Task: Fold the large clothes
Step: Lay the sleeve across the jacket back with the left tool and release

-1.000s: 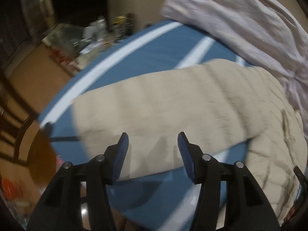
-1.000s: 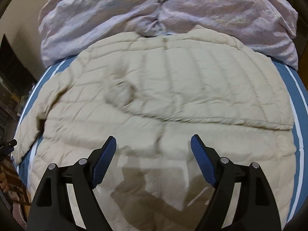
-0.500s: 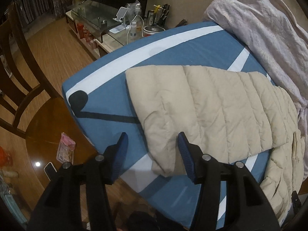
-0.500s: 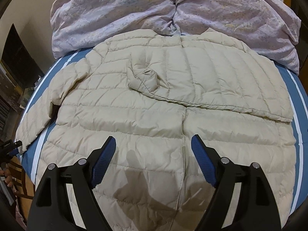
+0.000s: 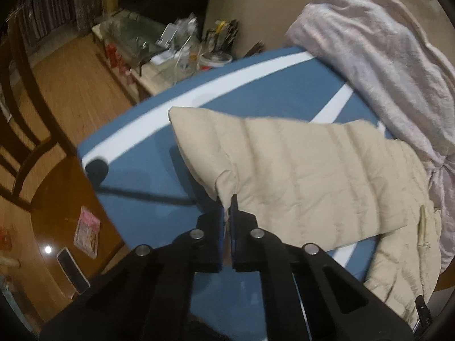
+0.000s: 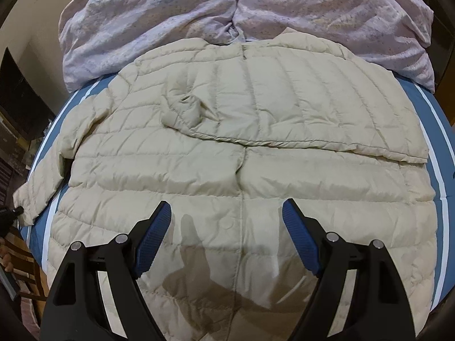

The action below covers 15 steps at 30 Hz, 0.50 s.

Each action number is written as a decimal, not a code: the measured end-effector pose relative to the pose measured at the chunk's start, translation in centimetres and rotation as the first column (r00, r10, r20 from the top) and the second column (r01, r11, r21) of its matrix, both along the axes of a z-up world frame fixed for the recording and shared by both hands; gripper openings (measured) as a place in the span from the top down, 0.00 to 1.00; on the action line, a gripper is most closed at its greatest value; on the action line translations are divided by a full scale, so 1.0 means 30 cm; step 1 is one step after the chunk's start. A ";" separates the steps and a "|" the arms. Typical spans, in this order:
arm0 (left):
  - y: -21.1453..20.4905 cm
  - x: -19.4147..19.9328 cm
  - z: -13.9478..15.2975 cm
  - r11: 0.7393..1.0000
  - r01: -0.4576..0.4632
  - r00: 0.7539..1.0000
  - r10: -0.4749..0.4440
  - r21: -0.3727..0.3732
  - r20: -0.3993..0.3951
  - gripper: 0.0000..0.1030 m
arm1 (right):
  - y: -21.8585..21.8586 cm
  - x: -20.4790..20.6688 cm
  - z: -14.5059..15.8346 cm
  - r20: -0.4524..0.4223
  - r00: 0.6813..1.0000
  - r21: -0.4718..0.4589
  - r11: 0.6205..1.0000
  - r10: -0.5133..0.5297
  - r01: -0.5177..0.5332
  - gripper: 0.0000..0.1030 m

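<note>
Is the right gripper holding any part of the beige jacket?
No: the right gripper hangs with jaws wide apart above the jacket, nothing between them.

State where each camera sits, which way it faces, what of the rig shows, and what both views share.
Left wrist: on the left hand-held gripper, looking down along its fingers at the sleeve cuff they pinch, at the bed's edge; black arms show.
Right wrist: on the right hand-held gripper, looking down over the jacket front towards the quilt; open fingers show.
Shared: jacket, bed, quilt.
</note>
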<state>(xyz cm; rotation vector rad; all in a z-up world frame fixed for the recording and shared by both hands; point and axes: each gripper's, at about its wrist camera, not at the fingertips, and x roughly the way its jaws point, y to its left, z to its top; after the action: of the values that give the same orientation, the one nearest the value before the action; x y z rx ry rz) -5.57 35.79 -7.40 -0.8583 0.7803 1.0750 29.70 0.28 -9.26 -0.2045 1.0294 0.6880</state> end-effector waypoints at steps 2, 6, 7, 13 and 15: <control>0.000 0.036 0.050 0.999 0.020 1.000 -0.021 0.027 0.020 0.97 | -0.005 0.013 0.001 -0.002 1.000 0.004 1.000 -0.005 0.005 0.20; -0.012 0.139 0.151 0.994 0.082 0.994 -0.087 0.077 0.068 0.97 | -0.019 0.040 0.004 -0.006 1.000 0.013 1.000 -0.012 0.012 0.20; -0.018 0.171 0.174 0.991 0.099 0.991 -0.106 0.087 0.078 0.97 | -0.024 0.047 0.005 -0.007 1.000 0.015 1.000 -0.014 0.014 0.20; -0.102 0.416 0.270 0.962 0.243 0.956 -0.259 0.125 0.135 0.97 | -0.071 0.088 0.015 -0.016 0.999 0.039 0.998 -0.042 0.043 0.20; -0.150 0.523 0.288 0.944 0.306 0.934 -0.323 0.126 0.151 0.97 | -0.092 0.105 0.018 -0.019 0.998 0.047 0.997 -0.056 0.056 0.20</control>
<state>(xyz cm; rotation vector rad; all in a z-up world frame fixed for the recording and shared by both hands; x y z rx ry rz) 10.11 31.29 1.23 -0.7001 0.6864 0.7386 32.84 -2.48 -8.73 -0.1282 1.0312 0.6635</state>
